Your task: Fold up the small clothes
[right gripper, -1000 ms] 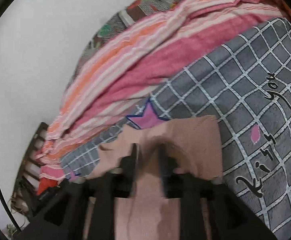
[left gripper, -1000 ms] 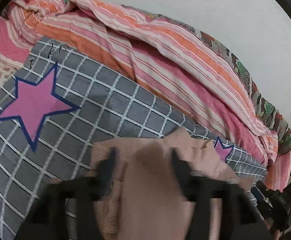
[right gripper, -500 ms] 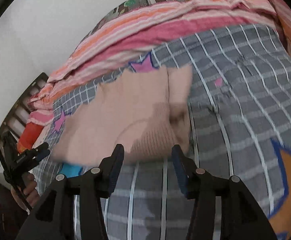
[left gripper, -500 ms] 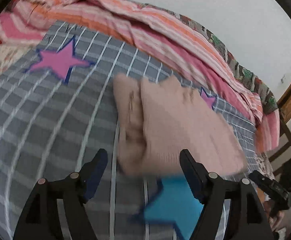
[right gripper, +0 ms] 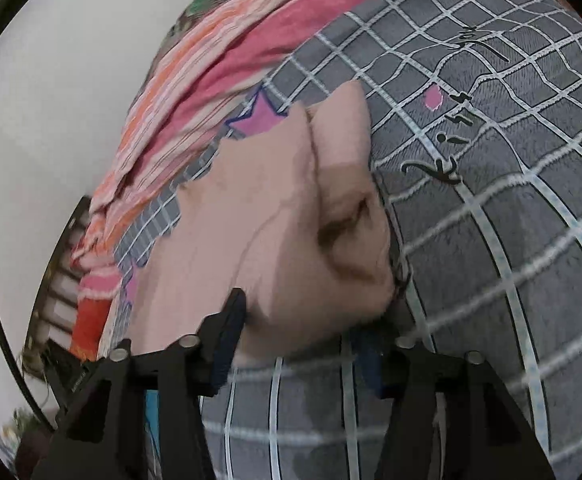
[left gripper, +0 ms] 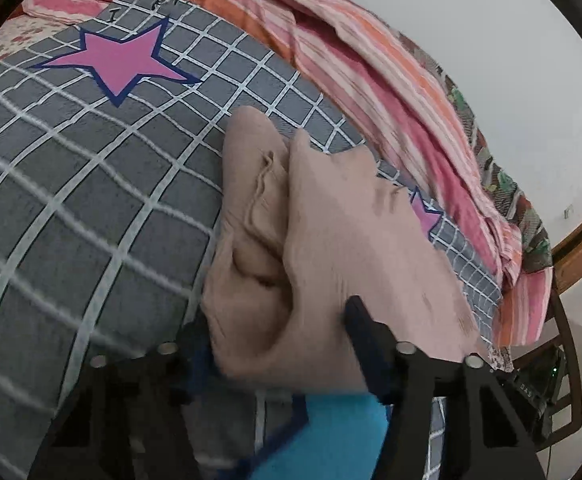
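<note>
Pink knit garment (left gripper: pixel 331 248), soft, matte and finely ribbed, lies bunched on the grey checked bedspread (left gripper: pixel 91 208), a brushed-looking fabric crossed by white grid lines. In the left wrist view we see it filling the middle of the frame, running from about 12 o'clock down to 6 o'clock, with a rolled, wavy hem at its left side and a deep crease beside it. Our left gripper (left gripper: pixel 279 344) has its jaws spread wide, one blue-padded finger at each side of the garment's near edge; the pads flank the cloth, but motion blur keeps us from telling whether they touch it. A pink star print (left gripper: pixel 119 60) with a navy outline sits at 10 o'clock, and a blue star print (left gripper: pixel 331 432) at 6 o'clock, just under the garment. A striped pink and orange quilt (left gripper: pixel 371 80), crumpled in long folds, lies at 1 o'clock.

In the right wrist view the same garment (right gripper: pixel 259 220) is a rounded, lumpy mound at the centre, with a dark pucker towards 3 o'clock. Our right gripper (right gripper: pixel 299 344) also stands with jaws apart around the near edge, clamping nothing. Black script lettering (right gripper: pixel 443 152) runs across the bedspread at 2 o'clock.
</note>
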### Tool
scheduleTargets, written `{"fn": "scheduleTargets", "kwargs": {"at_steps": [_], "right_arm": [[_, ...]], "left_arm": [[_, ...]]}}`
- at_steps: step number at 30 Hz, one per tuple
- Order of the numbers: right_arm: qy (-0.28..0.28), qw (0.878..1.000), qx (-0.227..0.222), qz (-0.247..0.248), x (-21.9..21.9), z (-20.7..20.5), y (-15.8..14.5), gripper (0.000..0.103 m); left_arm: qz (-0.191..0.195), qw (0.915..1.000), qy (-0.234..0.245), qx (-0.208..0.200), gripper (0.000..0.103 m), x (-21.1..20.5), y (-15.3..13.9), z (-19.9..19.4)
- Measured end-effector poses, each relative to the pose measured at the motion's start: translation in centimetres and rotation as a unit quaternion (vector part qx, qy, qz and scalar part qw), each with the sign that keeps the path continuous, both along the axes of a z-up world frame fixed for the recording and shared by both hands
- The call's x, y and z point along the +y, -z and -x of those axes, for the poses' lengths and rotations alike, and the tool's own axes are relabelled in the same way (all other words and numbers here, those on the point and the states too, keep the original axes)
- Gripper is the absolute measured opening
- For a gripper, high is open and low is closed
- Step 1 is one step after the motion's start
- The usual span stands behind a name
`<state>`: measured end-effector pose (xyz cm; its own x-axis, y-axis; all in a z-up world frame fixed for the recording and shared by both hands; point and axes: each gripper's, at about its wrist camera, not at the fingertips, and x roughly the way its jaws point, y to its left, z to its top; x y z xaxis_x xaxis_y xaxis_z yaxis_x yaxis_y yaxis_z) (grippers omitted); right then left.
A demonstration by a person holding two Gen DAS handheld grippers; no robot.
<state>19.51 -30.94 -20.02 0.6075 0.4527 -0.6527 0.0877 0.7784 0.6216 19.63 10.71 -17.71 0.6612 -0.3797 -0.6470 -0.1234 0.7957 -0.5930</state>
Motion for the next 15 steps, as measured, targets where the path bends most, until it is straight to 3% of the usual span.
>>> {"fn": "scheduleTargets", "kwargs": {"at_steps": [1, 2, 3, 5, 8, 15], "right_arm": [[0.009, 1.000, 0.003, 0.001, -0.1, -0.4, 0.1, 0.036], [0.020, 1.000, 0.003, 0.001, -0.1, -0.8, 0.2, 0.019], [0.024, 1.000, -0.001, -0.005, -0.3, -1.0, 0.4, 0.011], [0.015, 1.000, 0.010, -0.021, -0.4, -1.4, 0.6, 0.010], [0.009, 1.000, -0.012, -0.024, -0.7, -0.2, -0.6, 0.009], [-0.016, 0.999, -0.027, -0.013, -0.7, 5.7, -3.5, 0.008]], "left_arm": [[-0.002, 1.0000, -0.003, 0.006, 0.031, 0.2, 0.1, -0.4], [0.007, 0.9999, 0.000, 0.010, 0.017, 0.4, 0.2, -0.7], [0.016, 0.9998, 0.003, 0.012, 0.013, 0.6, 0.2, -0.9], [0.017, 0.9998, 0.002, 0.005, 0.012, 0.9, -0.4, -0.4], [0.007, 0.9998, 0.005, -0.017, 0.011, 0.9, -1.9, 1.2], [-0.011, 0.9994, 0.021, -0.026, 0.011, 0.8, -3.6, 7.3]]}}
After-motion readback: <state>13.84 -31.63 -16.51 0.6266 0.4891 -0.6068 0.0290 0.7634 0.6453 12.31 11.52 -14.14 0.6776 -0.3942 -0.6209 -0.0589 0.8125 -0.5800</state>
